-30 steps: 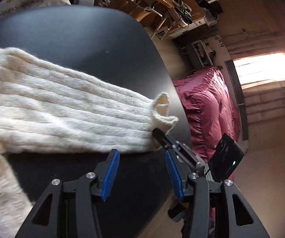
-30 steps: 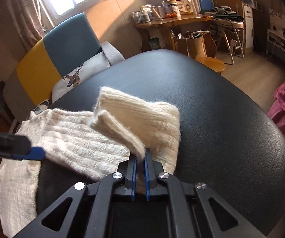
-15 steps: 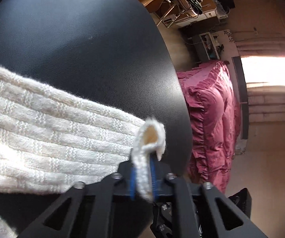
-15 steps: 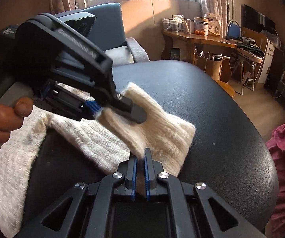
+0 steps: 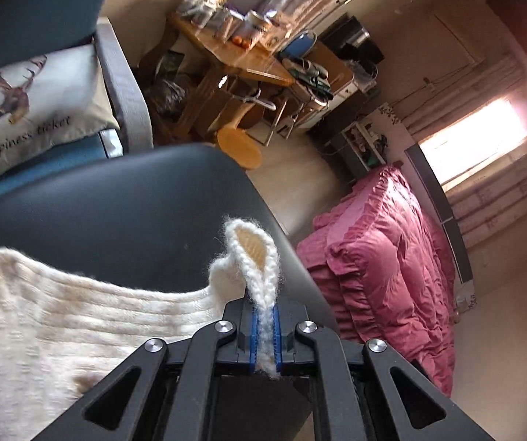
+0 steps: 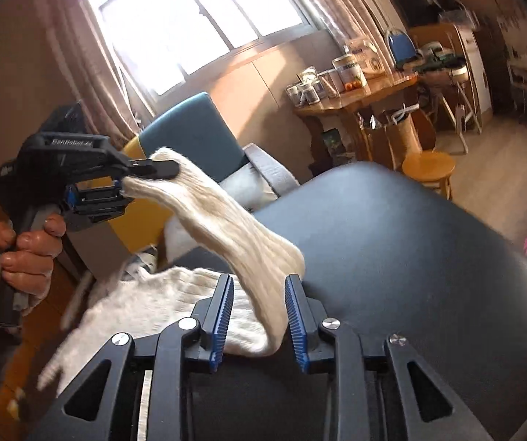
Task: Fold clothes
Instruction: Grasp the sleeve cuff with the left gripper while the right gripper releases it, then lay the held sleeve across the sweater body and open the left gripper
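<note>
One cuff of the sweater is pinched in the left tongs and raised off the bench; the sleeve is slung down between the spread right tongs, ungripped.

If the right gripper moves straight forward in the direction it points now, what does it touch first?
Most likely the cream sweater sleeve, which already hangs between the open fingers of the right gripper. Beyond it lies the black table; depth is unclear.

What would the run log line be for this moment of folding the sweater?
left gripper: shut on sweater cuff, lifted | right gripper: open, sweater between fingers | black table: sweater body resting
</note>
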Tool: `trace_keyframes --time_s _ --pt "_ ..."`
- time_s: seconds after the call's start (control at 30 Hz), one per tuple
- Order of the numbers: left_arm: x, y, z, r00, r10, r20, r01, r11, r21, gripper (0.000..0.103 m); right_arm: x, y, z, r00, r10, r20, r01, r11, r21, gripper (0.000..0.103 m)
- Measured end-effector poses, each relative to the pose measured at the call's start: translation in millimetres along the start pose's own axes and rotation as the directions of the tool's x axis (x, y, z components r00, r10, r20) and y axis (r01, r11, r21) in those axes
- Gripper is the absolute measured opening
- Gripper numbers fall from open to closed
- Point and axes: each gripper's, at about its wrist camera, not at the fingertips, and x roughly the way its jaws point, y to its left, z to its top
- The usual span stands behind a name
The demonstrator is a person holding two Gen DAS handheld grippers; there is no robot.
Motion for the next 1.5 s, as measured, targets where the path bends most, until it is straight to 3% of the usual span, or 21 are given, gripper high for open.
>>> trace_keyframes --time_s 0.1,0.17,0.23,0.37,0.43,0.5,0.57,0.67,0.77,0.93,1.13,1.37,1.43,1.5 --pt "-50.1 24.8 16.6 0.997 0.037 0.072 -0.036 0.999 -0.006 0.006 8.6 -11.1 -13.7 0.991 0.132 -0.021 -0.125 0.972 0.201 0.029" --pt "-79.6 40.7 22.2 0.991 0.066 0.115 -0.065 0.998 -0.011 0.006 19.8 -16.4 -29.3 0.977 0.21 -0.024 -0.191 0.924 0.333 0.029" --pt "-103.7 53.8 23.2 0.985 0.086 0.148 -0.084 0.996 -0.019 0.006 36.0 -18.3 -47.1 0.953 0.301 -0.011 -0.261 0.843 0.47 0.033" --pt "-142.8 73.1 16.8 0.973 0.113 0.201 -0.111 0.994 -0.02 0.006 67.6 -17.6 -78.8 0.89 0.452 0.054 -0.362 0.633 0.684 0.042" --pt "-160.7 82.4 12.2 0.968 0.108 0.227 -0.105 0.994 -0.026 0.006 80.2 -8.4 -85.7 0.866 0.492 0.095 -0.401 0.567 0.719 0.049" --pt "-178.2 88.7 6.4 0.964 0.087 0.253 -0.084 0.996 -0.023 0.006 94.5 0.6 -90.9 0.843 0.52 0.141 -0.429 0.49 0.759 0.077" --pt "-195.2 94.7 0.8 0.959 0.067 0.277 -0.064 0.998 -0.019 0.006 109.8 7.8 -96.9 0.818 0.542 0.193 -0.451 0.397 0.799 0.092" --pt "-220.3 102.5 -6.2 0.949 0.037 0.314 -0.033 0.999 -0.018 0.006 131.7 16.6 -106.4 0.814 0.53 0.236 -0.443 0.304 0.844 0.092" --pt "-245.1 105.3 -13.2 0.934 -0.006 0.357 0.012 1.0 -0.014 0.006 153.7 27.9 -112.2 0.818 0.513 0.26 -0.432 0.25 0.867 0.1" --pt "-281.3 106.0 -25.8 0.911 -0.04 0.411 0.036 0.999 0.019 0.007 187.6 44.7 -117.1 0.841 0.497 0.214 -0.377 0.253 0.891 0.103" --pt "-300.8 133.2 -38.3 0.907 -0.016 0.42 0.021 1.0 -0.008 0.007 226.2 64.0 -122.1 0.866 0.475 0.158 -0.31 0.263 0.914 0.103" --pt "-312.4 205.6 -66.2 0.903 0.087 0.422 -0.033 0.99 -0.134 0.007 216.1 66.2 -108.3 0.919 0.385 0.081 -0.268 0.461 0.846 0.103" --pt "-312.5 235.2 -76.0 0.902 0.135 0.411 -0.057 0.979 -0.198 0.007 208.3 69.7 -107.1 0.917 0.393 0.065 -0.274 0.504 0.819 0.103" --pt "-309.1 267.0 -84.5 0.906 0.164 0.39 -0.057 0.961 -0.272 0.007 209.4 72.4 -107.4 0.913 0.405 0.043 -0.27 0.522 0.809 0.103"
